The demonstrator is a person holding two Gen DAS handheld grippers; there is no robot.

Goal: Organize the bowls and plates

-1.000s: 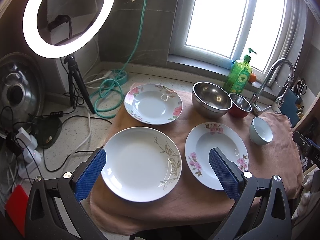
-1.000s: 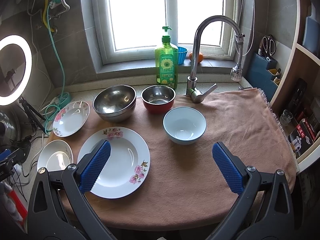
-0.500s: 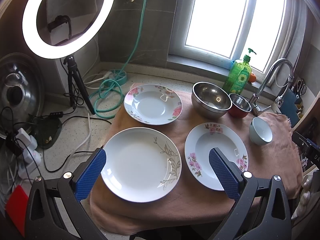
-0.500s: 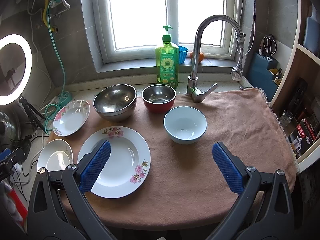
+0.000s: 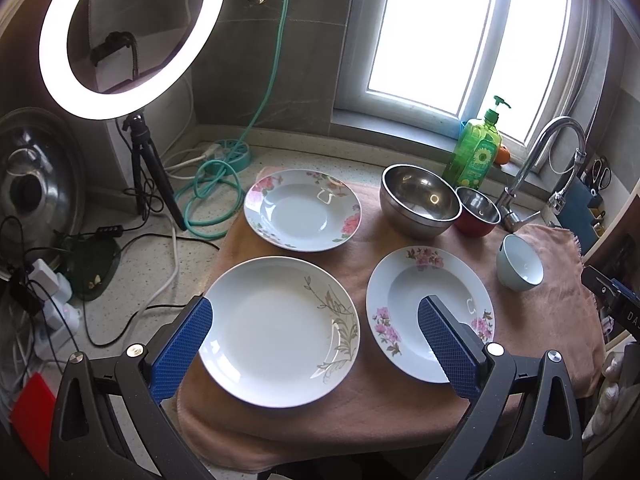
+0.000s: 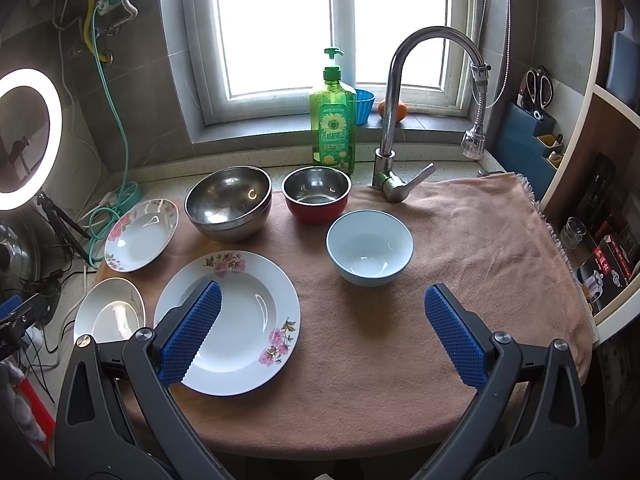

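Three plates and three bowls lie spread on a pink-brown towel (image 5: 400, 396) in the left wrist view. Nearest is the white plate with a grey leaf sprig (image 5: 280, 330), with the pink-flowered plate (image 5: 430, 314) just right of it and apart from it. Farther back sits the plate with red and pink blooms (image 5: 303, 210), then the large steel bowl (image 5: 420, 200), the red steel-lined bowl (image 5: 478, 210) touching or nearly touching it, and the pale blue bowl (image 5: 520, 262) off to the right. The left gripper (image 5: 316, 346) hovers with its blue pads spread wide, gripping nothing. A lit ring light (image 5: 132, 36) stands at far left.

From the right wrist view, the right gripper (image 6: 320, 334) is likewise spread wide and empty above the towel (image 6: 460, 240). Its left pad overlaps the pink-flowered plate (image 6: 240, 320) in the picture; whether it touches I cannot tell. The pale blue bowl (image 6: 370, 254) sits beyond, between the pads. Behind it are the red bowl (image 6: 316, 194) and the large steel bowl (image 6: 228, 202), then a green soap bottle (image 6: 332, 120) and the tap (image 6: 404, 120). The other two plates (image 6: 140, 234) (image 6: 108, 312) lie at left.
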